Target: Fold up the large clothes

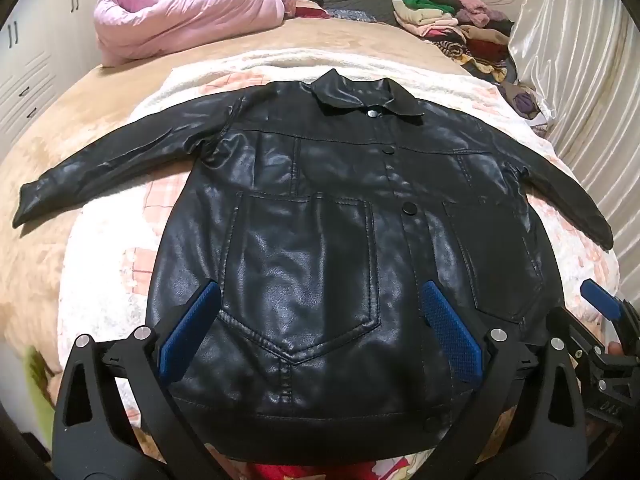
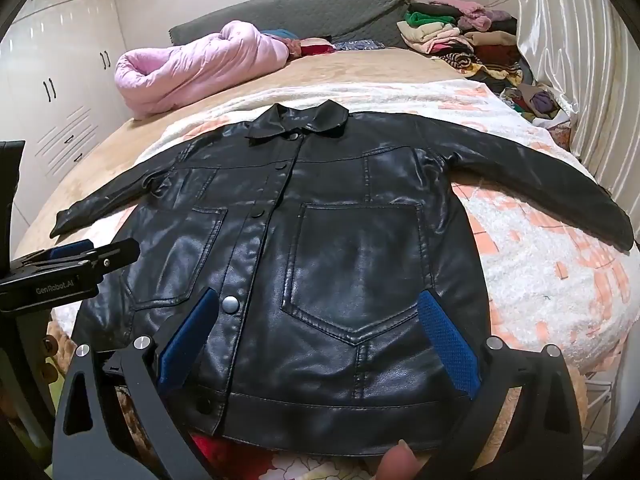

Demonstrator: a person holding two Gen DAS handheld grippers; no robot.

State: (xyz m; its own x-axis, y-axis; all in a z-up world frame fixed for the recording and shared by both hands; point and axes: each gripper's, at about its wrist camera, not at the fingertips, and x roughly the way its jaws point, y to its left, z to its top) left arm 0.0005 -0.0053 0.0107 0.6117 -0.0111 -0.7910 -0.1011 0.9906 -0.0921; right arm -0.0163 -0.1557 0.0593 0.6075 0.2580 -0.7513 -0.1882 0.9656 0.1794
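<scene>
A black leather jacket (image 1: pixel 320 208) lies flat and face up on a white and pink blanket (image 1: pixel 120 264) on the bed, buttoned, collar far, both sleeves spread sideways. It also shows in the right wrist view (image 2: pixel 328 240). My left gripper (image 1: pixel 320 320) is open and empty, hovering over the jacket's lower left pocket near the hem. My right gripper (image 2: pixel 320 328) is open and empty over the lower right pocket near the hem. The right gripper shows at the right edge of the left wrist view (image 1: pixel 600 320). The left gripper shows at the left edge of the right wrist view (image 2: pixel 68 264).
A rolled pink quilt (image 1: pixel 184 12) lies at the far left of the bed. A pile of mixed clothes (image 1: pixel 460 28) sits at the far right by a white curtain (image 1: pixel 580 80). White cupboards (image 2: pixel 60 100) stand to the left. A grey headboard cushion (image 2: pixel 320 12) is at the back.
</scene>
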